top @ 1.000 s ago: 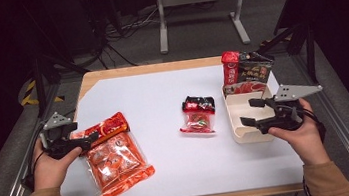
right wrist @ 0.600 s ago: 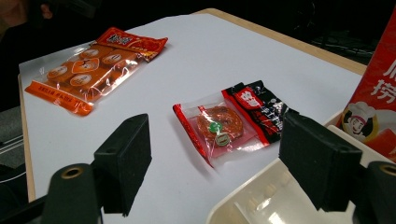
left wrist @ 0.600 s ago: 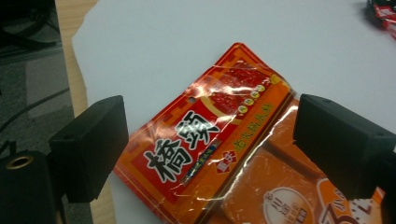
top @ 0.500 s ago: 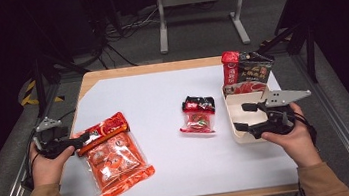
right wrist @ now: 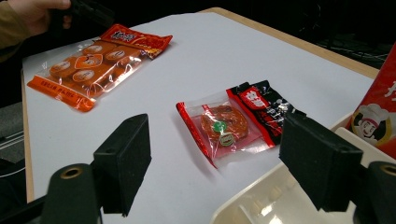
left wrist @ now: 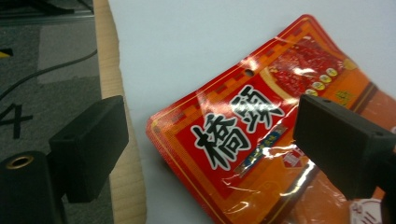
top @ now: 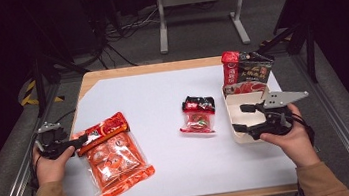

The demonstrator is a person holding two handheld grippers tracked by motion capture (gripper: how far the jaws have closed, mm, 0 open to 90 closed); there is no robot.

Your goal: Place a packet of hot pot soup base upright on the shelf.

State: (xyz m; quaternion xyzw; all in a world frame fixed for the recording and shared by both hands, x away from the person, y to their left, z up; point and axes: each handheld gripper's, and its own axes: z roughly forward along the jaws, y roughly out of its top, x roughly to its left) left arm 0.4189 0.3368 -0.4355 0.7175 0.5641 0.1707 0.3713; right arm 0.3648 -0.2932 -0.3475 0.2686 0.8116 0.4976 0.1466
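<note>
Seen from above, the left hand-held gripper neared the orange snack bag lying ungrasped on the surface; its own view showed jaws spread around the bag's corner; the right hand-held gripper gaped over the tray.

Both tongs agape, apart.
</note>
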